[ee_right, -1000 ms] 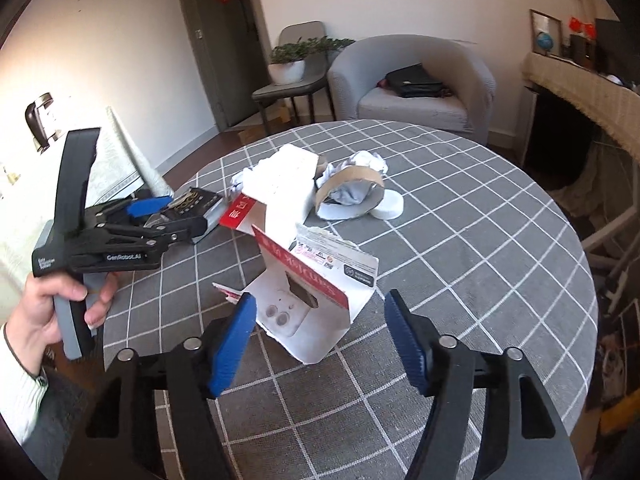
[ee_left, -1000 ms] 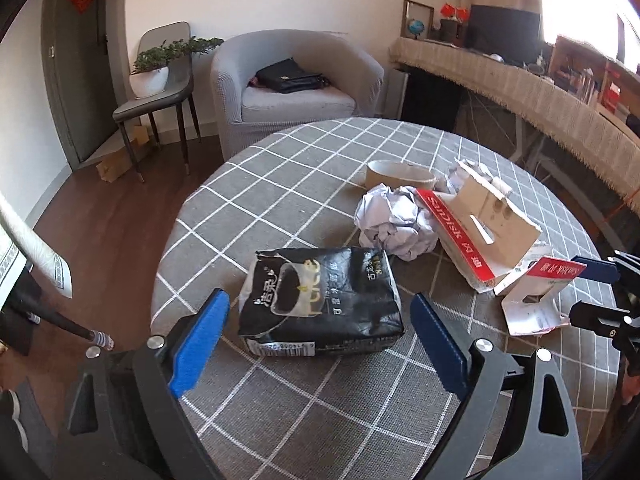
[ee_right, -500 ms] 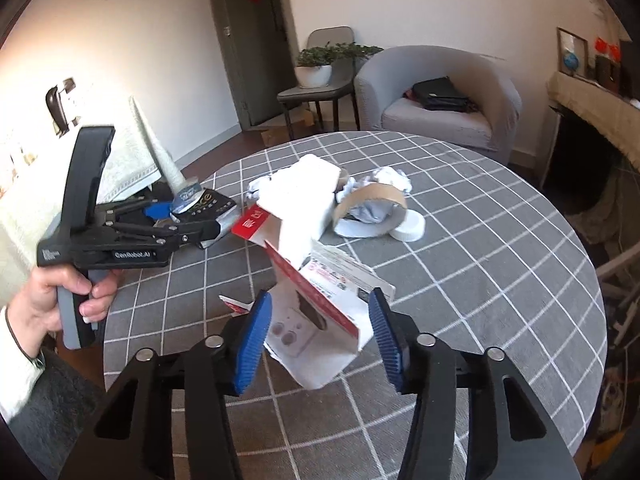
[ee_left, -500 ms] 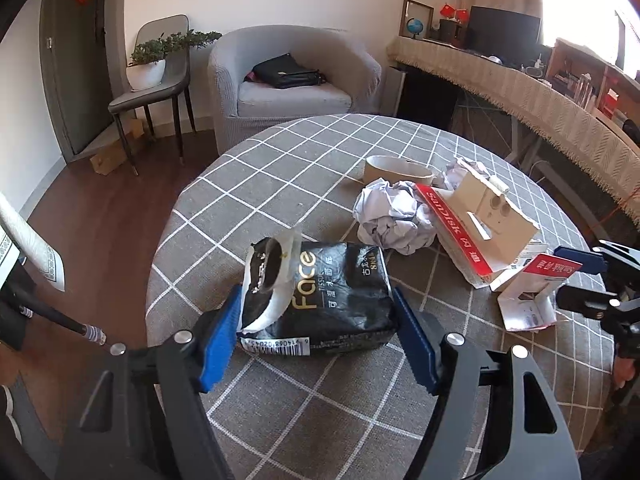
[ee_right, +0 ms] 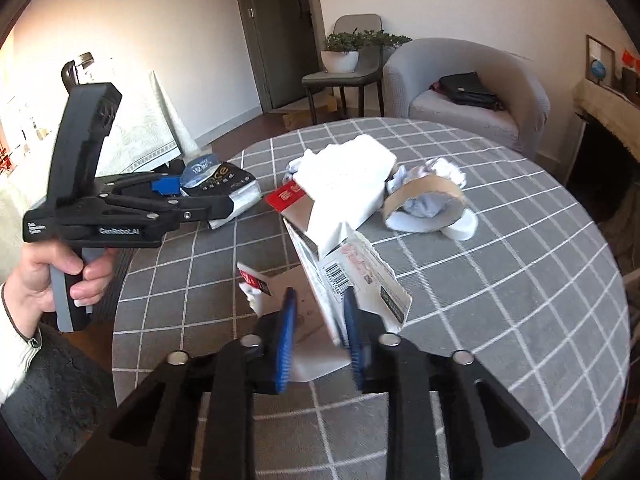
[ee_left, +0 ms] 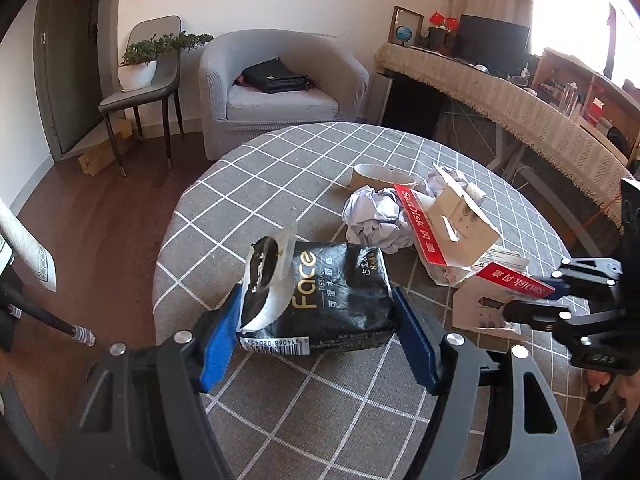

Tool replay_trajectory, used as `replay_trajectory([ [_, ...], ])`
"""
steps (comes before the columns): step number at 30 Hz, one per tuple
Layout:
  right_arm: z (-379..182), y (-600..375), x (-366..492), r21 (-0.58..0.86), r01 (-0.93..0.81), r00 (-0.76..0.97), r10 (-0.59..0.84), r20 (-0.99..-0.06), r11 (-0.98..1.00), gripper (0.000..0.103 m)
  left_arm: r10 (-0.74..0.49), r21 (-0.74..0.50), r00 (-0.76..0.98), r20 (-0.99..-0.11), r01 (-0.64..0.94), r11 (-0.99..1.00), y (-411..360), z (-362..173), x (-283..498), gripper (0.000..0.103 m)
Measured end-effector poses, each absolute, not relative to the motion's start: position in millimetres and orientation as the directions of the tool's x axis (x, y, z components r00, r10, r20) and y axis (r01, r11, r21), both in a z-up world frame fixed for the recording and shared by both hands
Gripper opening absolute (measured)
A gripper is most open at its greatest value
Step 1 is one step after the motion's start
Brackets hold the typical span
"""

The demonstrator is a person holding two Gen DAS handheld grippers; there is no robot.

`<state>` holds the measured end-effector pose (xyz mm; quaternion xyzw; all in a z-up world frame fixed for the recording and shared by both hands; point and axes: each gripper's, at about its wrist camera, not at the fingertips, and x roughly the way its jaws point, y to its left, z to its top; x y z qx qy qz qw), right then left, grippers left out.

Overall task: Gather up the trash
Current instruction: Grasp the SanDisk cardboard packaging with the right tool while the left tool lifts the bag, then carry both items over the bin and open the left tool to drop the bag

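Observation:
My left gripper (ee_left: 316, 332) is shut on a black tissue pack (ee_left: 332, 292) at the near edge of the round table (ee_left: 280, 168); it also shows in the right wrist view (ee_right: 222, 184). My right gripper (ee_right: 318, 336) is shut on a torn white and red card package (ee_right: 352, 280), tilted and held just above the cloth; it shows at right in the left wrist view (ee_left: 496, 292). A second opened red and white box (ee_left: 448, 232), crumpled white paper (ee_left: 376, 220) and a cardboard tape ring (ee_left: 382, 174) lie mid-table.
The table has a grey checked cloth. A grey armchair (ee_left: 280, 92) with a black bag, a chair with a potted plant (ee_left: 144, 68) and a long sideboard (ee_left: 520, 108) stand behind. A white tape roll (ee_right: 460, 228) lies beside the ring.
Both grippers have closed: the left on the tissue pack, whose flap has popped up, the right on the card package, which it has tilted and lifted slightly.

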<state>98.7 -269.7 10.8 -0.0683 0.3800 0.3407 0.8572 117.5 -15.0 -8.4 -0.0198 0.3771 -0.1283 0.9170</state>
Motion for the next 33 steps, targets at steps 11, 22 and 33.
replay_trajectory([
  [11,30,-259,81,0.144,-0.656,0.448,0.536,-0.716,0.741,0.001,-0.27,-0.16,0.691,-0.67,0.221,0.962,-6,0,111,0.072],
  [22,48,-214,79,0.172,-0.693,0.427,0.591,-0.684,0.7,0.001,-0.238,-0.173,0.732,-0.639,0.164,0.971,34,17,92,0.071],
  [33,52,-161,89,0.211,-0.719,0.397,0.64,-0.658,0.663,0.001,-0.188,-0.177,0.74,-0.646,0.094,0.98,95,13,78,0.07],
])
